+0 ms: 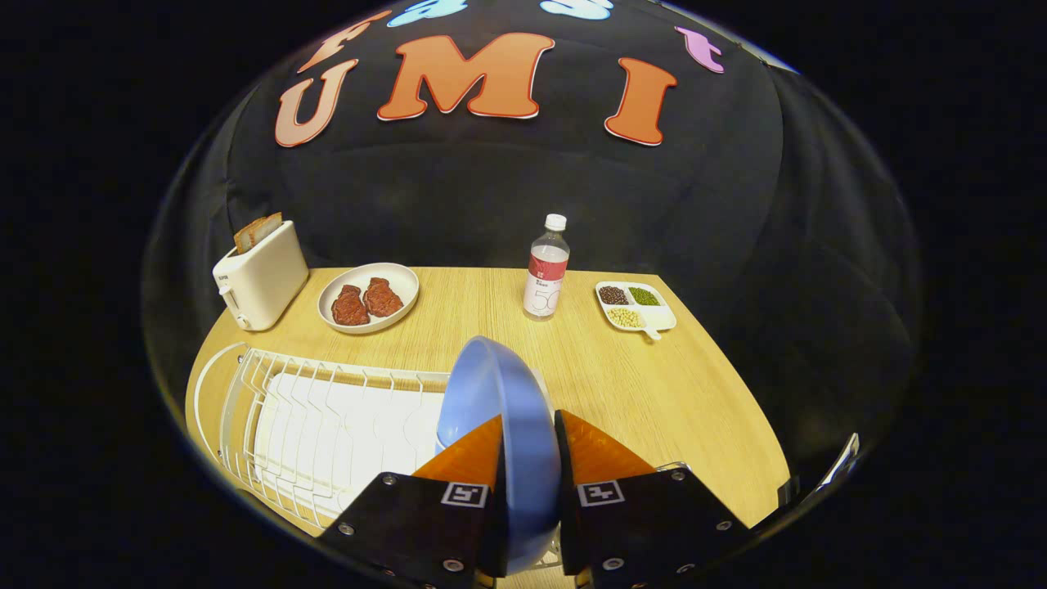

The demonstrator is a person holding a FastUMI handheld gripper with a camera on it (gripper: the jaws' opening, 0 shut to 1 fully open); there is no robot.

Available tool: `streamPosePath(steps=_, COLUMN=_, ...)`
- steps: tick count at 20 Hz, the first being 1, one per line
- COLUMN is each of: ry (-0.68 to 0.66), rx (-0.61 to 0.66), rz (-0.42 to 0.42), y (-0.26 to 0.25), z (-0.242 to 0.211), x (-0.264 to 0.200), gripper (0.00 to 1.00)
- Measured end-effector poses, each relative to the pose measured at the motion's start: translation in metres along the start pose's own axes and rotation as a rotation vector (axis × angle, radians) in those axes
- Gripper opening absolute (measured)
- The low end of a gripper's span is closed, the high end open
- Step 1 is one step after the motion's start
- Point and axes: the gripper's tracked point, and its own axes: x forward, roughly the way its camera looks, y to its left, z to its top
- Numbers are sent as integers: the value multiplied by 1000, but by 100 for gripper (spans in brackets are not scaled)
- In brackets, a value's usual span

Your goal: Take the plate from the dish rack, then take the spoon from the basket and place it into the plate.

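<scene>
- Gripping the blue plate (501, 409) on edge, the gripper (530, 442) has both fingers clamped on its rim, so the plate stands upright right between them.
- The plate sits at the near end of the white dish rack (327, 425); can't tell if it's lifted clear of the wires yet, looks like it's barely out.
- So I'd call it step one in progress: plate grabbed, not set down on the wooden table (654, 384) yet.
- Spoon and basket part is all still to do.
- Further out: a bottle (546, 270), a toaster (260, 274), a dish of meat (368, 297) and a little tray of beans (635, 307).
</scene>
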Motion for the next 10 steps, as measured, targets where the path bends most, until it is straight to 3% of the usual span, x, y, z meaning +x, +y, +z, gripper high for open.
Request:
streamPosePath(steps=5, ry=-73, rx=-89, rz=-62, y=-4, z=27, x=-14, gripper=25)
streamPosePath(steps=10, ry=-129, rx=-34, rz=-24, y=-7, z=40, x=-42, gripper=25)
